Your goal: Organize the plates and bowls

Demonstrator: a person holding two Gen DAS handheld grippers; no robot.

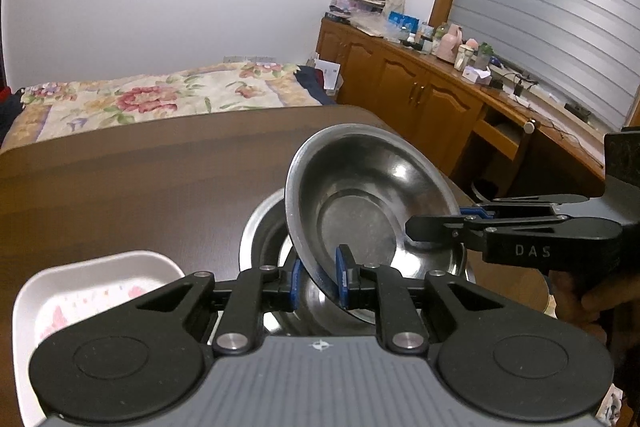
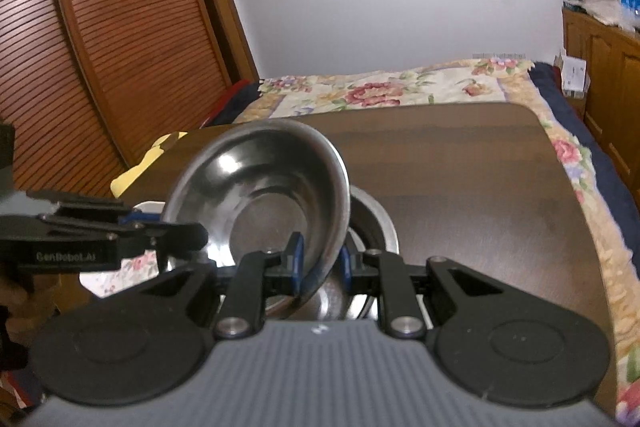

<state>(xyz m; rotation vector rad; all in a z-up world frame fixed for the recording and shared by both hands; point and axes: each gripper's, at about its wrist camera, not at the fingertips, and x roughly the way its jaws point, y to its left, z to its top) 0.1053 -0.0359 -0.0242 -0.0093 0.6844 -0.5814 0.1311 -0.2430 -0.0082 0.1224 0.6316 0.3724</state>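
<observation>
A small steel bowl (image 1: 360,195) is held tilted above a larger steel bowl (image 1: 264,227) on the brown table (image 1: 140,179). My left gripper (image 1: 319,277) stands around its near rim, jaws apart with a gap at the left pad. My right gripper (image 2: 320,261) stands around the opposite rim of the same bowl (image 2: 260,179), jaws also slightly apart. The larger bowl (image 2: 376,223) lies under it. A white rectangular plate with a floral print (image 1: 96,291) lies to the left on the table; it also shows in the right wrist view (image 2: 120,267).
A bed with a floral blanket (image 1: 160,95) lies behind the table. A wooden cabinet with bottles and clutter (image 1: 420,83) runs along the right wall. A slatted wooden door (image 2: 120,27) stands on the left.
</observation>
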